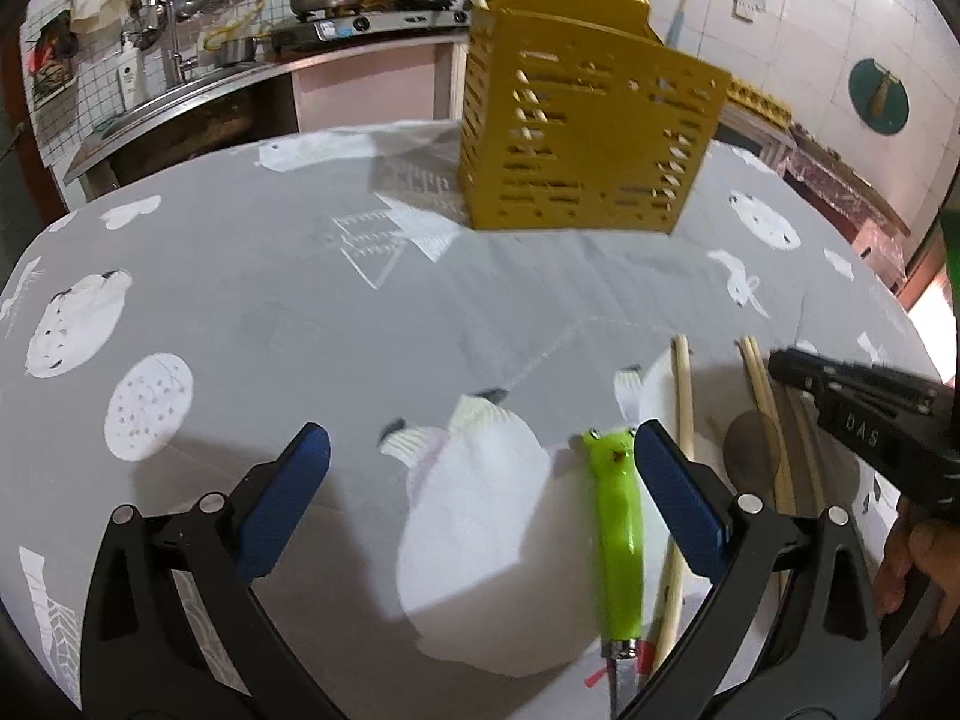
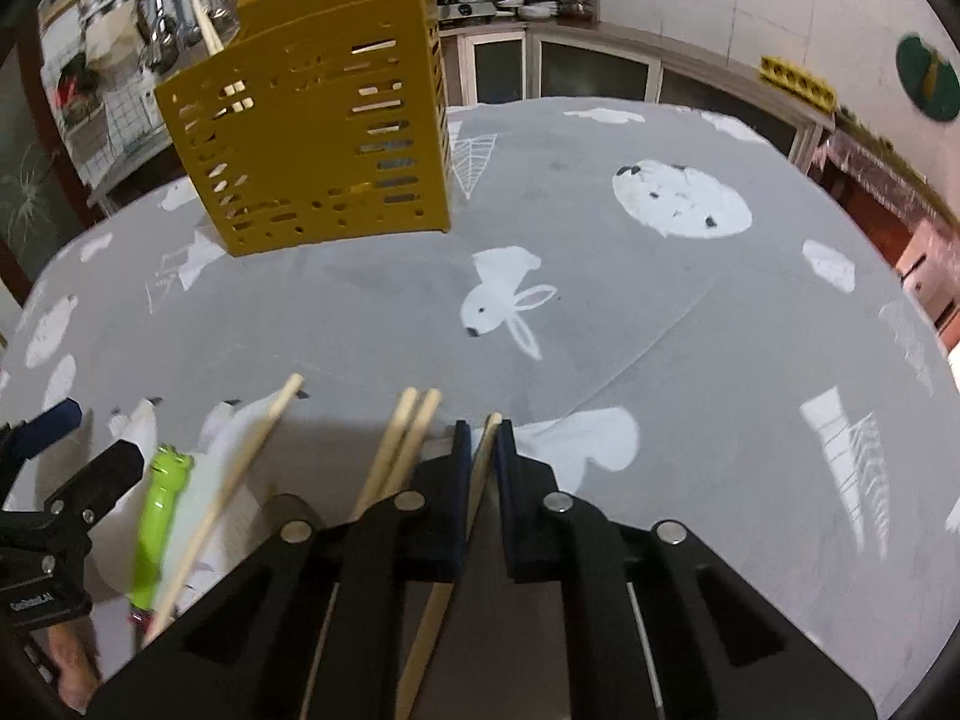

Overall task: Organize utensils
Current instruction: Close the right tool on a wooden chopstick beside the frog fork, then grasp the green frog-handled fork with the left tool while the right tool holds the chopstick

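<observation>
- Right gripper [image 2: 481, 429] closed on a single wooden chopstick [image 2: 487, 433], blue pads pressed to either side, tip poking out just past them.
- Left gripper [image 1: 480, 468] wide open, low over the grey patterned tablecloth [image 1: 270, 312], nothing between the blue pads [image 1: 672, 480].
- Green frog-handled utensil [image 1: 618, 534] lying on the cloth just inside the left gripper's right pad, frog head toward 12 o'clock.
- One loose chopstick [image 2: 240, 474] at 9 o'clock from the right gripper, slanting toward 1 o'clock.
- A pair of chopsticks [image 2: 405, 432] side by side between that one and the right gripper.
- Yellow slotted utensil holder [image 2: 312, 138] upright on the cloth at 11 o'clock from the right gripper, well apart, chopsticks already standing inside.
- Fingers of a hand [image 1: 906, 558] at the right edge of the left wrist view.
</observation>
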{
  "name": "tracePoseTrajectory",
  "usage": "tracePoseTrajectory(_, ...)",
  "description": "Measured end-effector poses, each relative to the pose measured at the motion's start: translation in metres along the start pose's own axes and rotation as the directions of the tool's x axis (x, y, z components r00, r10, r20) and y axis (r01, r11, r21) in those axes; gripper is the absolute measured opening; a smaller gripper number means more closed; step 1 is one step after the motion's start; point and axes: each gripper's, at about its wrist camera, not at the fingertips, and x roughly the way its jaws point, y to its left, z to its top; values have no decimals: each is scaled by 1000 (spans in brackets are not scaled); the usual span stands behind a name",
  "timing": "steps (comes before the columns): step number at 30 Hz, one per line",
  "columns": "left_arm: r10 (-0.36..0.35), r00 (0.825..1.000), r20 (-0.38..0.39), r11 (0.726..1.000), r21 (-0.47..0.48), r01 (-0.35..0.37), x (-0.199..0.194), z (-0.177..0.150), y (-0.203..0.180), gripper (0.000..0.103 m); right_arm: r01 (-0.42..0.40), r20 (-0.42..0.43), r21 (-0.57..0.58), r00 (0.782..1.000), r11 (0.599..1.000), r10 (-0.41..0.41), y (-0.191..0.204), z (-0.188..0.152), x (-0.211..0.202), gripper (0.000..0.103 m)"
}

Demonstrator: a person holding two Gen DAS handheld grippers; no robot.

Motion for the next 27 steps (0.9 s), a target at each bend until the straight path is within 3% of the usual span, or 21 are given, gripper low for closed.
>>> tracePoseTrajectory(8,-36,999,-41,999,27,37,1,-7,-17,93,-45,11,0,999,999,45,-9,-2,2,9)
tracePoseTrajectory(11,-18,998,-57,998,52,21,6,-9,-22,80,-56,12,3,998,998,56,-10,-3,2,9)
tracePoseTrajectory(17,-12,998,-64,999,45,15,8,-5,-19,66,-56,18,6,998,998,56,-10,-6,1,9)
tracePoseTrajectory(27,13,990,-142,998,60,-5,16,5,-37,23,-41,9,6,999,999,41,-6,-3,1,8)
